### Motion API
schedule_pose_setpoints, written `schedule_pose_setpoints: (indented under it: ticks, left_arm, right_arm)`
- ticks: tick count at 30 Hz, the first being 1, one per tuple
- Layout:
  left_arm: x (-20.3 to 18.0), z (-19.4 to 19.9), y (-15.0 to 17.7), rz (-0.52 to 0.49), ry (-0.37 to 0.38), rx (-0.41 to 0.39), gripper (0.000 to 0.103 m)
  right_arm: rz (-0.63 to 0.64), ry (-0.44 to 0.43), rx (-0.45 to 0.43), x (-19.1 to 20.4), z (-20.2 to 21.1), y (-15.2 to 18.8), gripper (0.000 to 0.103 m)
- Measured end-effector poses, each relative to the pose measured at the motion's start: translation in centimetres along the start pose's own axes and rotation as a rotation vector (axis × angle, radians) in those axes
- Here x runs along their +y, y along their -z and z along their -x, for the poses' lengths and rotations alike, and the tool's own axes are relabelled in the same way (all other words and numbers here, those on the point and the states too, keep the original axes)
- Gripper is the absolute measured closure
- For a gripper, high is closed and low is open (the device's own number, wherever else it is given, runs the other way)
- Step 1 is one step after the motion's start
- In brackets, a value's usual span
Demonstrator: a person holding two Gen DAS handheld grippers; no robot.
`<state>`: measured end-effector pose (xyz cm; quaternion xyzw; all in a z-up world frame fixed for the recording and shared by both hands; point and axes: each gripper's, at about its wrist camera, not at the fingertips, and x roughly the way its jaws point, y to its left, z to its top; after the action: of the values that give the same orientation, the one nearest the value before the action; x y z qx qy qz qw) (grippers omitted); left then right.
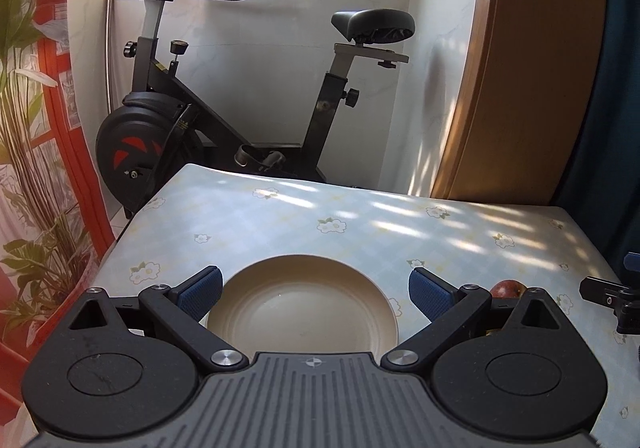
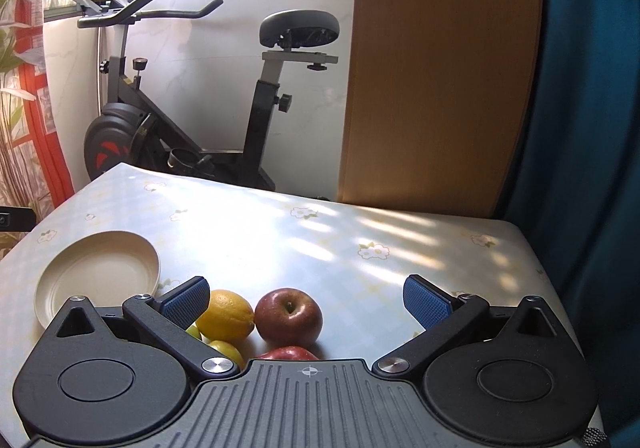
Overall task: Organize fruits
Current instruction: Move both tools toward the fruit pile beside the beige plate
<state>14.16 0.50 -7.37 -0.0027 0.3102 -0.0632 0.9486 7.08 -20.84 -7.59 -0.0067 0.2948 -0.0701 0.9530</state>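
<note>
Fruits lie together on the flowered table [image 2: 280,232], at 6 o'clock in the right wrist view: a red apple [image 2: 289,317], a lemon [image 2: 225,315] touching it at its 9 o'clock, a second red apple [image 2: 289,353] and two green fruits [image 2: 226,351] partly hidden by the tool. The right gripper [image 2: 306,306] hovers above them, fingers wide apart. A beige plate [image 2: 100,274] stands at 9 o'clock, bare. The left gripper [image 1: 316,294] hangs over this plate, also spread apart, holding nothing. An exercise bike [image 1: 192,100] stands behind the table.
</note>
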Motion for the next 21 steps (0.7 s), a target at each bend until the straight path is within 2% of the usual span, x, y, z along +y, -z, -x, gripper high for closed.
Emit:
schedule_pose_setpoints:
  ticks: [7,12,16,21]
  left_arm:
    - [-1.4,-1.9,0.0,-0.089,0.027,0.023,0.003]
    - [-3.2,-2.6,0.3,-0.189,0.033,0.011,0.009]
    - [-4.0,-2.9,-0.1,-0.168,0.059,-0.009,0.008]
    - [-5.5,-3.2,-0.2,-0.231,0.114,-0.016,0.008]
  right_arm:
    - [0.004,-0.020,0.026,-1.7,-1.7,0.4,0.000]
    - [-0.006,-0.022,0.051,-2.9,-3.1,1.1,0.000]
    - [-0.035,-0.021,0.073,-4.0,-4.2,1.8,0.002]
    - [-0.072,-0.043,0.085,-5.0,-4.2,2.6,0.007]
